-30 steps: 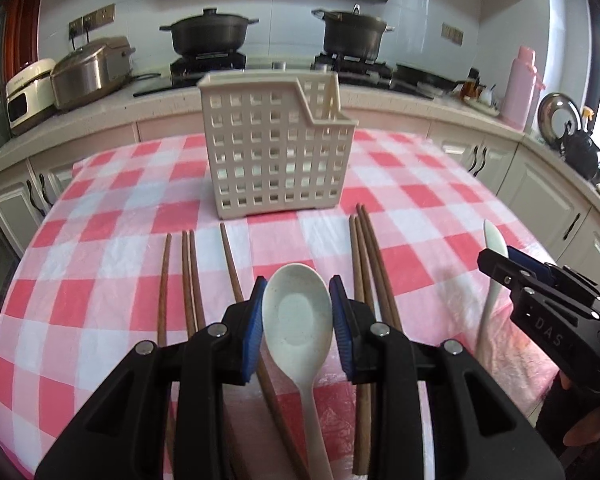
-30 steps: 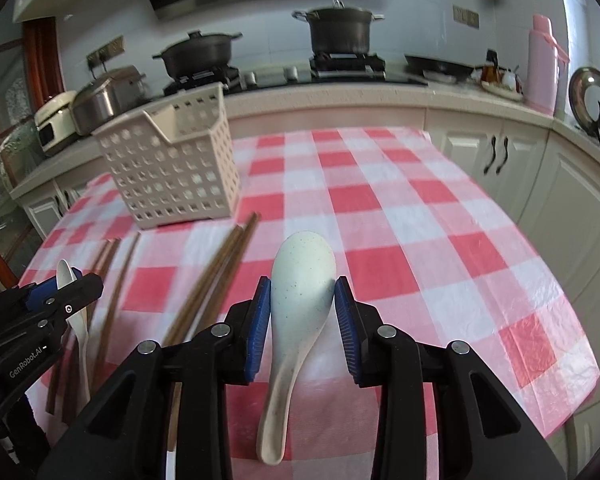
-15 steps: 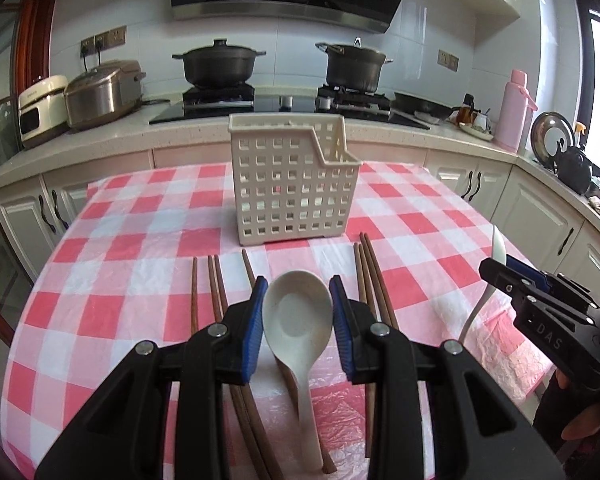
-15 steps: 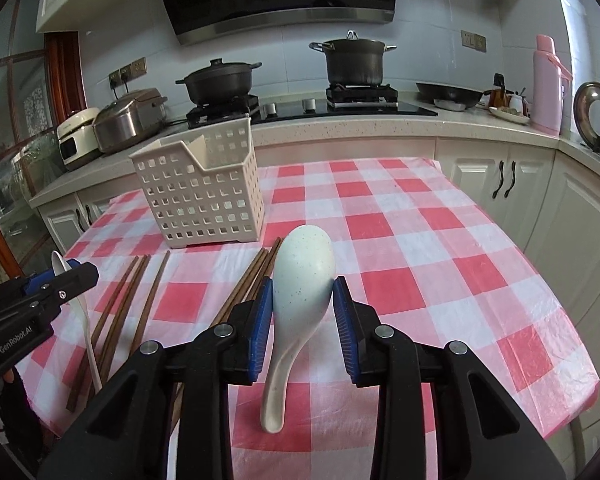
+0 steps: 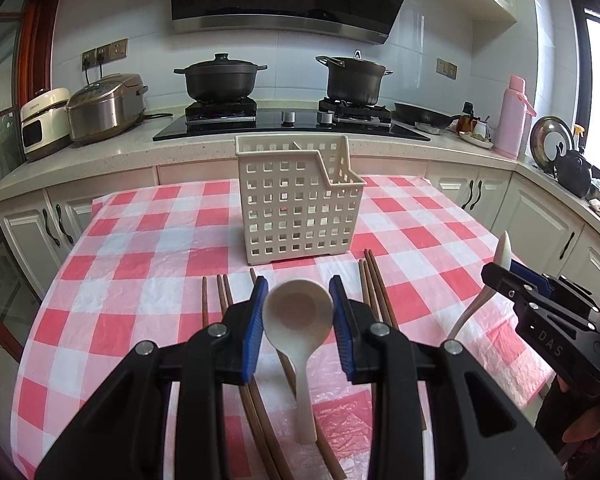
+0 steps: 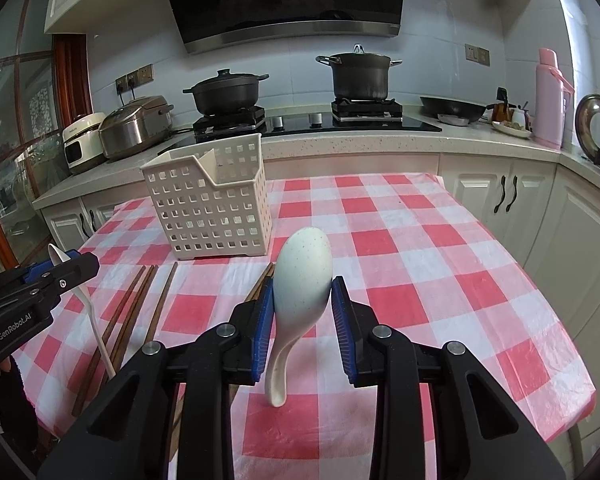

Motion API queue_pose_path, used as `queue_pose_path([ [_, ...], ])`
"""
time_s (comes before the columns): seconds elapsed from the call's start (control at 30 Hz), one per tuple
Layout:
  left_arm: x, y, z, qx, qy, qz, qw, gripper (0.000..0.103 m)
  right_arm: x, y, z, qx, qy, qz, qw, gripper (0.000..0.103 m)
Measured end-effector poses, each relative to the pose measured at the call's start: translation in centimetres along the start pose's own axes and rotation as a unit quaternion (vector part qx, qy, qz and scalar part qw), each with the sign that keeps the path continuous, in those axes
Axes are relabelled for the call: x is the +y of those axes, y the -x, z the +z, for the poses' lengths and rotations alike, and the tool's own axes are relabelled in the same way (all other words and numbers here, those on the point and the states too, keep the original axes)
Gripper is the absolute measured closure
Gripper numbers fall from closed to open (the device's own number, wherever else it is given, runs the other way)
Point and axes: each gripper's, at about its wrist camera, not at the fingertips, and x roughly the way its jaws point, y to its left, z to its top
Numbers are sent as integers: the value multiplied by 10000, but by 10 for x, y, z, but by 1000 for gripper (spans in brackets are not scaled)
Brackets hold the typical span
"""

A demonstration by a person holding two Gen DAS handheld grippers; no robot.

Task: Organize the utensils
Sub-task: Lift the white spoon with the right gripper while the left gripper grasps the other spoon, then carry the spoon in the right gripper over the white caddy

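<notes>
My left gripper (image 5: 299,312) is shut on a cream spoon (image 5: 298,316) by its bowl, handle hanging down, held above the table. My right gripper (image 6: 303,304) is shut on a pale speckled spoon (image 6: 302,276), bowl up, also lifted. The cream perforated utensil basket (image 5: 296,204) stands upright on the checked tablecloth ahead of both grippers; it also shows in the right wrist view (image 6: 210,208). Several brown chopsticks (image 5: 374,284) lie on the cloth below the grippers, also in the right wrist view (image 6: 130,312).
The red-and-white checked table (image 6: 412,240) ends at its right edge near white cabinets (image 6: 504,196). Behind is a counter with a stove and two dark pots (image 5: 220,80), a rice cooker (image 5: 104,104) and a pink flask (image 5: 514,116).
Both grippers have risen and tilted up with their spoons, so the spoons hang clear of the cloth and more of the kitchen wall shows. The basket has not moved.
</notes>
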Motion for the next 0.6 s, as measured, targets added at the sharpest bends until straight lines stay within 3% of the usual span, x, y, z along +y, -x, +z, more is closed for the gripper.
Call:
queue_pose_path([
  [0.07, 0, -2, 2, -7, -21, -2, 10000, 73, 0, -3, 1, 17, 2, 5, 10000, 91],
  [0.27, -1, -4, 5, -17, -32, 3, 10000, 73, -2, -11, 0, 79, 10, -15, 10000, 97],
  [0.43, -1, -7, 4, 38, -34, 11, 10000, 73, -8, -30, -6, 528, 27, -12, 9986, 98],
  [0.5, -1, -9, 4, 48, -25, 7, 10000, 73, -15, -41, -6, 825, -122, 112, 9965, 92],
  [0.53, 0, -10, 4, 48, -21, 4, 10000, 73, -16, -46, -7, 925, -129, 83, 9956, 82],
  [0.57, 0, -10, 4, 47, -25, 7, 10000, 73, -19, -50, -7, 981, -113, 47, 9951, 58],
  [0.6, 0, -11, 4, 45, -26, 8, 10000, 73, -22, -52, -8, 990, -132, 21, 9950, 45],
])
